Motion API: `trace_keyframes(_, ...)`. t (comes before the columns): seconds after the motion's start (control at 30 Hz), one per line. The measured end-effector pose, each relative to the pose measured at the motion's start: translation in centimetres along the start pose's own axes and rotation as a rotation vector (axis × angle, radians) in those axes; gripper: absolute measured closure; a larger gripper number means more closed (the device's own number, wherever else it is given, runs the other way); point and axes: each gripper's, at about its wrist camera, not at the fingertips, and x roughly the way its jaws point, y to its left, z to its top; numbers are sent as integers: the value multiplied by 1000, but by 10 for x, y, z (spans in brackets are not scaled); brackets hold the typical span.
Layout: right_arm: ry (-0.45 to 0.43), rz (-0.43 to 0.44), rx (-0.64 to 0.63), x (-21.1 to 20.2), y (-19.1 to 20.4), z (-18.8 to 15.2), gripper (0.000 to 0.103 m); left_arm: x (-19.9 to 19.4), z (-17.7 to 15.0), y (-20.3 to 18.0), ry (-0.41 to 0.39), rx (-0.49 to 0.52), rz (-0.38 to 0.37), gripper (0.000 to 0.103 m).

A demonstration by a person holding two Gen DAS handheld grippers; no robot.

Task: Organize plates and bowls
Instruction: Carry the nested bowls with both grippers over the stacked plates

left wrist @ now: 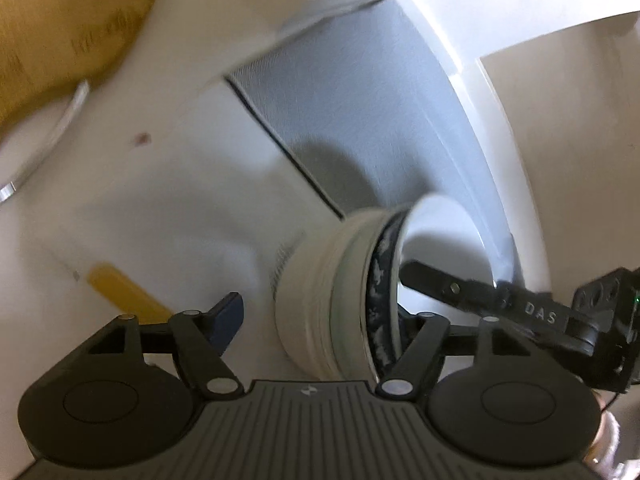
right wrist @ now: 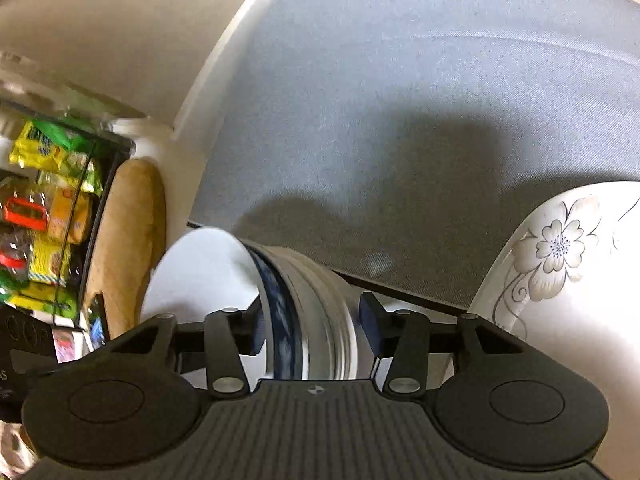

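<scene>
So, the right hand-held gripper [right wrist: 314, 330] is clamped on the stack of bowls [right wrist: 320, 304]. One blue pad is tucked inside the innermost bowl against its white wall, and the other is pressed on the outside of the nested walls. The jaws are left about halfway open by all those rims. The stack is tipped on its side, mouth turned toward the left of the right wrist view, with a dark blue patterned band seen round the inner bowl's rim.

The left hand-held gripper [left wrist: 322, 316] is released and spread wide around the same stack. Its left pad is kept clear of the stack's base with a gap showing. Its other finger is mostly hidden behind the rim, so contact there can't be told.

The stack is found at the near edge of the grey mat [right wrist: 400, 100], over the white tabletop [left wrist: 140, 200]. Whether it's actually resting on anything can't be told.

Just right of it, a white dish with a flower print [right wrist: 560, 264] is seen. A yellow strip [left wrist: 120, 292] is lying on the tabletop further left, and a clear box of snack packets [right wrist: 44, 200] is parked well off to the side.
</scene>
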Motion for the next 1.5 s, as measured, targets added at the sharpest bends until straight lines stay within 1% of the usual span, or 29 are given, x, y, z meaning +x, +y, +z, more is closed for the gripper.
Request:
trace_keyframes(0.03, 1, -5, -16, 1, 2, -1, 51, 4, -1, 1, 21, -9, -21, 29)
trace_keyframes(0.07, 2, -10, -31, 2, 4, -1, 48, 9, -2, 3, 46, -24, -59, 35)
trace_keyframes(0.1, 6, -13, -53, 3, 7, -1, 47, 12, -4, 3, 58, -41, -70, 36)
trace_keyframes(0.17, 2, -27, -86, 5, 12, -1, 46, 12, -8, -1, 39, -13, -61, 36)
trace_keyframes(0.3, -14, -33, -103, 4, 16, 0, 48, 11, -9, 5, 49, -41, -89, 36)
trace_keyframes(0.43, -42, -34, -146, -1, 23, 1, 55, 10, -14, 6, 51, -52, -103, 36)
trace_keyframes(0.6, -18, -34, -131, 3, 20, 4, 54, 6, -15, 9, 29, -76, -99, 36)
trace_keyframes(0.73, 4, -37, -161, 8, 23, 4, 50, 2, -17, 13, 24, -84, -94, 38)
trace_keyframes(0.8, 31, -30, -183, 13, 24, 7, 44, 0, -18, 15, 26, -94, -96, 38)
trace_keyframes(0.87, 56, -15, -196, 19, 24, 8, 36, 0, -17, 16, 23, -99, -95, 38)
trace_keyframes(0.93, 65, 2, -203, 24, 24, 10, 33, -1, -17, 15, 17, -93, -90, 38)
trace_keyframes(1.0, 58, 8, -203, 23, 24, 10, 34, -6, -22, 13, 7, -71, -81, 38)
trace_keyframes(1.07, 52, 13, -181, 20, 21, 10, 38, -8, -23, 9, -2, -52, -72, 38)
trace_keyframes(1.13, 36, 16, -172, 15, 18, 9, 42, -11, -24, 10, -10, -52, -87, 40)
trace_keyframes(1.2, 12, 6, -187, 10, 20, 9, 44, -17, -25, 6, -31, -25, -105, 40)
trace_keyframes(1.27, 4, -5, -181, 8, 20, 10, 47, -20, -25, 1, -50, -1, -100, 39)
trace_keyframes(1.4, 9, -2, -149, 9, 15, 10, 47, -21, -22, 9, -51, -35, -125, 39)
trace_keyframes(1.5, 12, 7, -138, 8, 13, 10, 47, -22, -22, 12, -58, -44, -130, 39)
